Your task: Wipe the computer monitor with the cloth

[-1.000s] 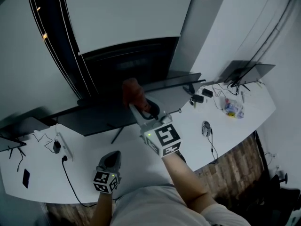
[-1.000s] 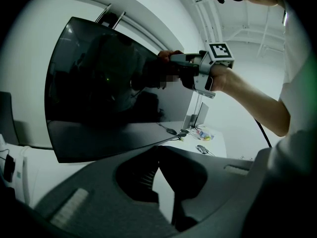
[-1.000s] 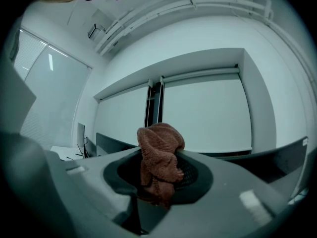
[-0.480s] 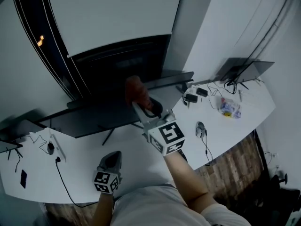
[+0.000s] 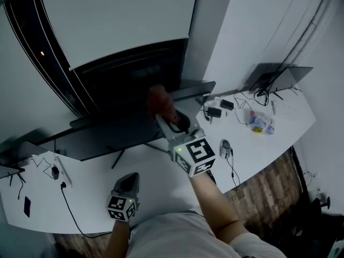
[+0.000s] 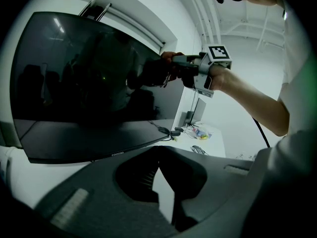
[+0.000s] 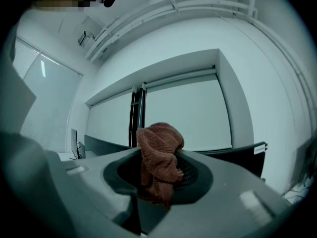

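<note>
The wide dark monitor (image 5: 123, 130) stands on the white desk (image 5: 161, 181) with its screen (image 6: 84, 78) unlit. A rust-brown cloth (image 5: 159, 102) is bunched in my right gripper (image 5: 167, 117), which is shut on it. In the left gripper view the cloth (image 6: 148, 73) is pressed against the screen's upper right part, held out by the right gripper (image 6: 181, 73). The right gripper view shows the cloth (image 7: 158, 157) wadded between the jaws. My left gripper (image 5: 127, 183) hangs low near the desk's front edge, away from the monitor. Its jaws meet at the tips (image 6: 158, 152) with nothing held.
A second dark screen (image 5: 279, 77) stands at the desk's far right. Near it lie cables and adapters (image 5: 220, 109), a mouse (image 5: 226, 147) and a small colourful packet (image 5: 260, 123). A power strip (image 5: 63, 171) and a phone (image 5: 27, 206) lie at the left. A wall rises behind the monitor.
The right gripper has carried the cloth a little to the right along the screen's upper part. The left gripper has stayed where it was.
</note>
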The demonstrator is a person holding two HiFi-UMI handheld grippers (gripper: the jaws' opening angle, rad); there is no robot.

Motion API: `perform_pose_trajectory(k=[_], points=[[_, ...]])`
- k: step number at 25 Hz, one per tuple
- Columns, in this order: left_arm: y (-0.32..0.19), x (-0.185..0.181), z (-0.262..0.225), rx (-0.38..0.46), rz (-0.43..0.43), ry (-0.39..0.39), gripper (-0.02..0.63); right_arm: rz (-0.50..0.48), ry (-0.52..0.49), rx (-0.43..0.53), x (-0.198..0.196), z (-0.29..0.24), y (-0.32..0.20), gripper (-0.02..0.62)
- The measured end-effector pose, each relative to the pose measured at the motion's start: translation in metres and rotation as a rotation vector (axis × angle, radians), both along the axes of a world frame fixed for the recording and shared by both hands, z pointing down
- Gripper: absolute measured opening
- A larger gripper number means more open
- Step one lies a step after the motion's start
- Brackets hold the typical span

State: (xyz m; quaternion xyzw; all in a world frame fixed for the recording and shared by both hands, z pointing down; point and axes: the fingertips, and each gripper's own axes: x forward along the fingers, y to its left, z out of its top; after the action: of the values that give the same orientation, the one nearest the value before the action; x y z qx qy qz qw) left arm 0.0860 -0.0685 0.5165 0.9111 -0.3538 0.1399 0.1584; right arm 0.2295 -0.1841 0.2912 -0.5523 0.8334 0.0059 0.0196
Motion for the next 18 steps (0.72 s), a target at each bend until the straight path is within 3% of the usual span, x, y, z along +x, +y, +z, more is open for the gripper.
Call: perform_pose_trajectory(k=[18], points=[[0.003, 0.039, -0.002, 0.001, 0.051, -0.043, 0.009, 0.134, -0.062, 0.008, 0.102, 0.001, 0.002, 0.133]])
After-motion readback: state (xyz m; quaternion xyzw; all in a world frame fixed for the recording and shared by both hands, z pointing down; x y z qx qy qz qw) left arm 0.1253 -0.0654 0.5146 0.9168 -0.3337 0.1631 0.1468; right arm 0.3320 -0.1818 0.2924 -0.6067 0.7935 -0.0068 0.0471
